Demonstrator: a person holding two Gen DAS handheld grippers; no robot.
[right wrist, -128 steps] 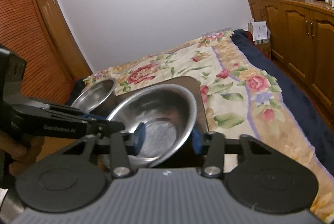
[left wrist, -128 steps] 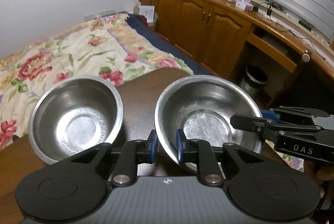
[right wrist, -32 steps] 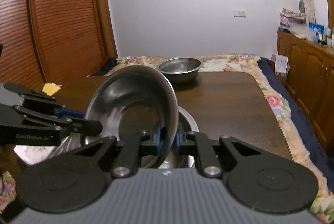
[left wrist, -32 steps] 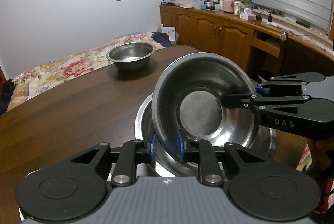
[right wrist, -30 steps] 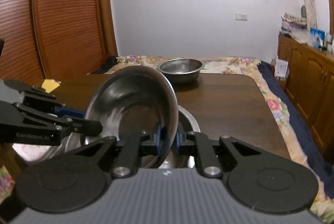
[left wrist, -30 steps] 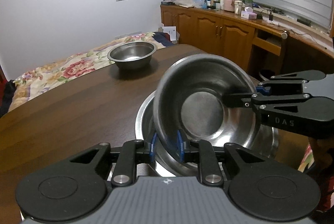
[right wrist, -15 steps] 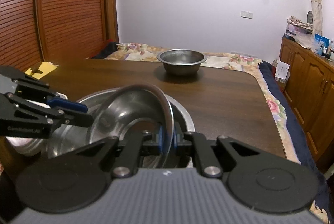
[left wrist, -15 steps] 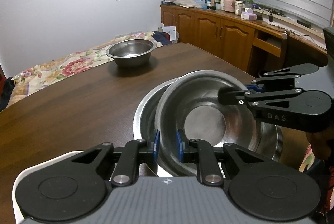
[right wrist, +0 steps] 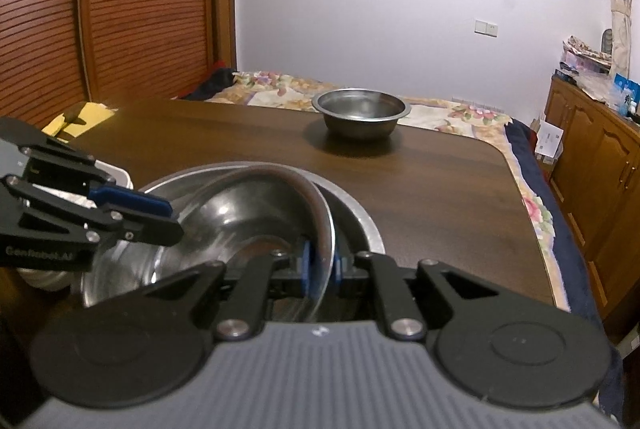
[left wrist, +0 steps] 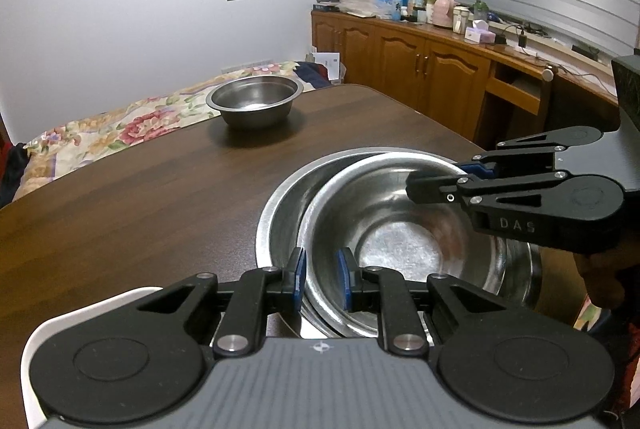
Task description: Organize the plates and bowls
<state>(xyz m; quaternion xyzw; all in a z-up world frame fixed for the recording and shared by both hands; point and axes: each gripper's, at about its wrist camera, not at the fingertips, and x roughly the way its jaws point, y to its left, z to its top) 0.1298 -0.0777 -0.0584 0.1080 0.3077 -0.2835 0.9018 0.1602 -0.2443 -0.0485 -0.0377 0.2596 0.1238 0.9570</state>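
Now, inner bowl (left wrist: 404, 229): steel, sits tilted inside the larger bowl (left wrist: 280, 213), off-centre twd the right of the left-wrist view; its left rim rides above the larger bowl's wall.
Larger bowl: steel, on the table (left wrist: 140, 197) near the front edge; only its left and far rim show past the inner one.
L gripper (left wrist: 321, 279): blue pads either side of the inner bowl's near rim, one outside, one inside, clamped on the rim w/ only a narrow gap.
R gripper (right wrist: 321, 266): pinched tight on the opposite rim of the same bowl; rim edge runs up between the blue pads. In the left-wrist view it comes in from the right (left wrist: 436, 181), tips over the bowl's far-right rim.
Hand (left wrist: 600, 277): part seen under the R gripper's body, right edge.
Far bowl (left wrist: 255, 106): 3rd steel bowl, upright, alone at the far end of the table, well apart from the nested pair.
White tray (left wrist: 80, 313): corner shows at lower left, just beside the L gripper body; contents can't tell.
Bed (left wrist: 100, 133): floral cover, beyond the table's far edge.
Cabinets (left wrist: 420, 73): wood, along the right wall, top cluttered w/ bottles etc.
Slatted doors (right wrist: 100, 1): brown, left in the right-wrist view.
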